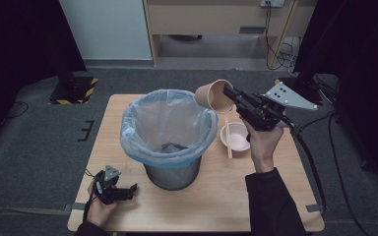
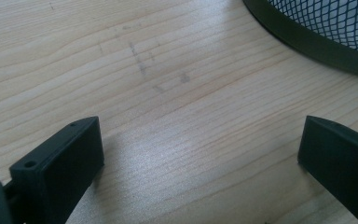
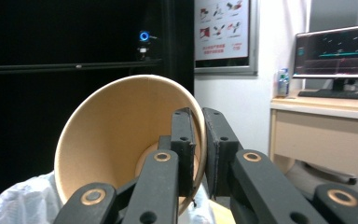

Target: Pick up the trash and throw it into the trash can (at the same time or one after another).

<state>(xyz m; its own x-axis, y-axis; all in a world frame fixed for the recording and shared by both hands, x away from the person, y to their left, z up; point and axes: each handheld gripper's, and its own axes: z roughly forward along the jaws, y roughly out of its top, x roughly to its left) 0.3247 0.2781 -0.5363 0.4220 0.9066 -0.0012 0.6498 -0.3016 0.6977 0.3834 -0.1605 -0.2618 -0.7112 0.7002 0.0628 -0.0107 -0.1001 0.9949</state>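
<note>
Right claw [image 1: 228,93] up in the air at the far right rim of the bin, clenched on the wall of a brown paper cup [image 1: 212,95]: one jaw inside the cup, the other outside, rim pinched between. Same grip in right gripper view: claw [image 3: 198,140] on the cup [image 3: 116,135], mouth facing the camera, inside looks empty as far as seen. Cup tipped on its side, mouth toward the claw, base toward the bin, hanging over the bin's far right edge, off the surface. Grey three-cornered plate [image 1: 288,97] on top of the right claw, cable trailing to the right.

Round dark wire-mesh bin [image 1: 173,172] w/ pale blue-clear plastic liner [image 1: 165,125] mid surface; liner folded over the rim, something dark at the bottom, can't tell what.

Just right of the bin, below the cup: small white round bowl [image 1: 236,136] on the light wooden surface [image 1: 226,196], pale wooden chopsticks [image 1: 228,140] laid across its left edge.

Left claw [image 1: 130,191] at near left corner of the surface, low, released, nothing btw jaws, well apart from the cup. Left gripper view: claw [image 2: 200,149] w/ jaws wide, bare wood grain between, bin base [image 2: 317,44] at upper right.
</note>
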